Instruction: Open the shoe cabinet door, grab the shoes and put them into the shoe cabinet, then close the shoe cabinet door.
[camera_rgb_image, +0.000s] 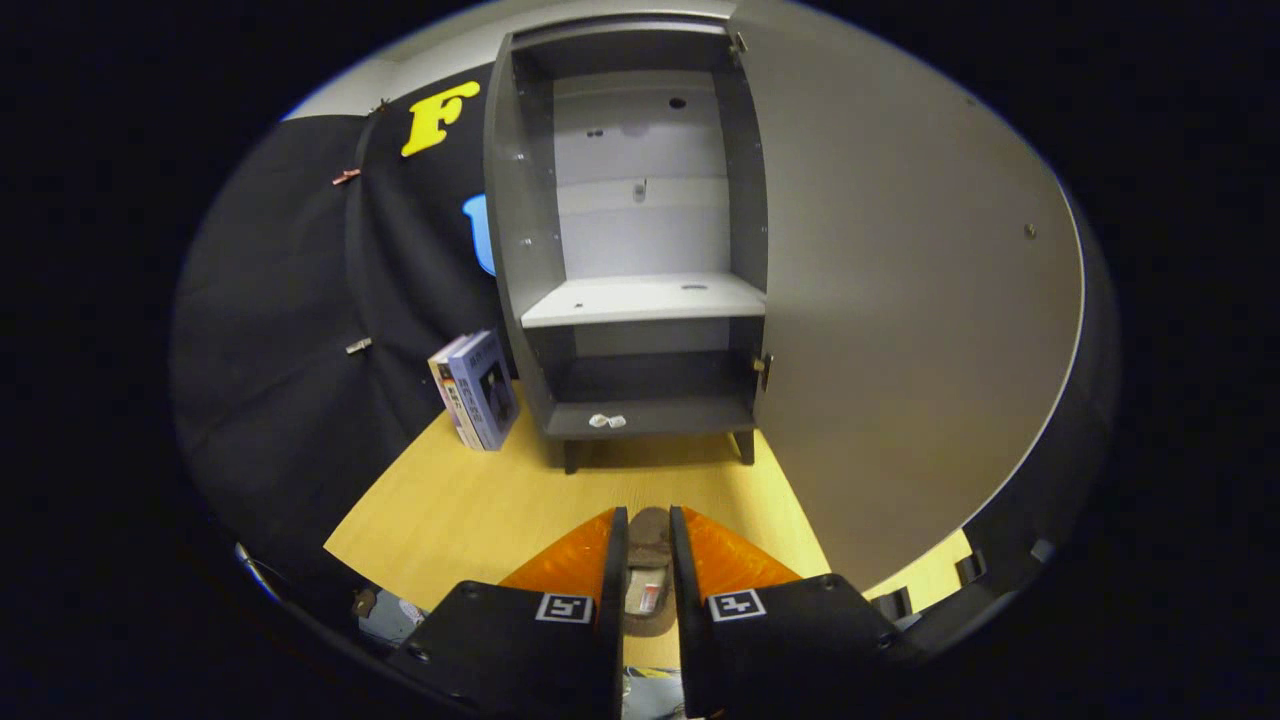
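Black cloth wall (290, 330) hangs along the left, a pale wood floor (470, 510) spreads beneath it, a couple of boxed items (478, 390) lean upright at the cloth's foot, and a light ceiling strip (440, 45) shows overhead.

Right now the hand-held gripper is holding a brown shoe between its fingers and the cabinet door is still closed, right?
Not quite: the cabinet door stands wide open, swung to the right of the cabinet, as the gripper view shows. The rest holds: the hand-held gripper has a brown shoe pinched between its fingers.
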